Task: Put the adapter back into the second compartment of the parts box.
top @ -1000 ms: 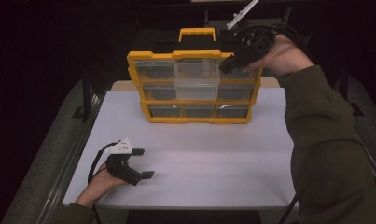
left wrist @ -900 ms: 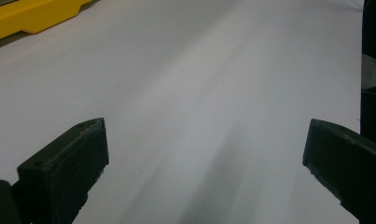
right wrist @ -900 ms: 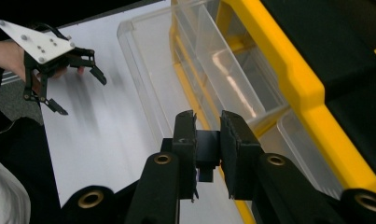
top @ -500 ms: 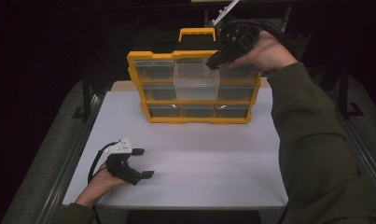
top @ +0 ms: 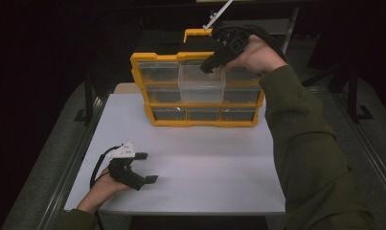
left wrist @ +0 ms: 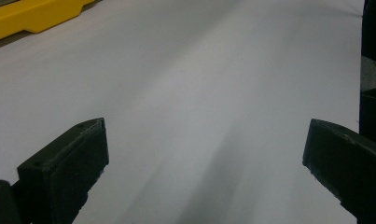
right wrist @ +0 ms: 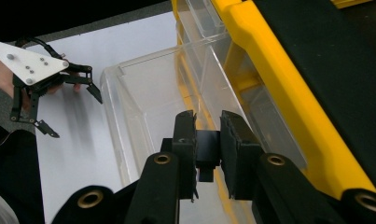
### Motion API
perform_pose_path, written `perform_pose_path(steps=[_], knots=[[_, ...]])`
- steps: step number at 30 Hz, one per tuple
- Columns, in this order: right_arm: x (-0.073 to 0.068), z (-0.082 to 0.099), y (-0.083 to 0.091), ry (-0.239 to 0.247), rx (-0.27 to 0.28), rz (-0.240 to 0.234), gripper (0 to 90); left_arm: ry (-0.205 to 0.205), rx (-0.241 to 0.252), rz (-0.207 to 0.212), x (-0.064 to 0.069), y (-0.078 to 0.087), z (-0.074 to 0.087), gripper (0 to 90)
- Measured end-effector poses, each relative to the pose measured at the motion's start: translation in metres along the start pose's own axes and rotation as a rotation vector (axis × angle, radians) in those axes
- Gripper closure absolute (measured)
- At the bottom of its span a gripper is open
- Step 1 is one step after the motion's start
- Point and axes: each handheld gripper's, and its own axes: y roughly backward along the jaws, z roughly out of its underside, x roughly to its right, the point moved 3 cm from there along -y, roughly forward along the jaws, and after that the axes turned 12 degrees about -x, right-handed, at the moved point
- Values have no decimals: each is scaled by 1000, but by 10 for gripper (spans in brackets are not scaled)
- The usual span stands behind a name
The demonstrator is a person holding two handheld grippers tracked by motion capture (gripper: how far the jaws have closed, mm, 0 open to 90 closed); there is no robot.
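- Clear drawer (top: 202,82) is pulled partway out of the yellow organizer (top: 200,90), upper row middle slot, at 12 o'clock on the white table (top: 190,167).
- A small black part (right wrist: 207,156) is pinched between the jaws of the right gripper (right wrist: 209,140); jaws are pressed nearly together on it, directly over the open drawer, seen in the right gripper view.
- In the high view the right gripper (top: 214,60) is held at the drawer's back right corner, about 1 o'clock of the drawer's centre, tips just above the rim.
- Left gripper (top: 143,167) is rested on the table at 7 o'clock, well apart from the organizer; jaws are spread wide, nothing is held. Same is confirmed in the left gripper view (left wrist: 199,154), bare table between the jaws.
- Step is judged as: part to be dropped into the drawer, not yet released.
- Risk: part is held near the drawer's back edge beside the organizer's frame; if released there, it could be bounced off the rim or lost into the slot behind the drawer.
- Risk: drawer is unsupported at its front; if pressed down by the gripper, it could be tipped or pulled free of its slot.
- Risk: organizer is not steadied by the left gripper; it could be shoved back if the drawer is pushed hard.
- Drawer contents cannot be told; walls are clear and it looks empty.
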Motion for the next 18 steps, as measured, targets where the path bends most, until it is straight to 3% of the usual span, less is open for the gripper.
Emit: perform_pose_path(steps=[14, 18], knots=[[-3, 0, -21, 0, -30, -13, 744, -2, 2, 1, 1, 2, 2, 0], [-4, 0, -16, -12, -11, -11, 659, -2, 1, 2, 1, 2, 2, 0]])
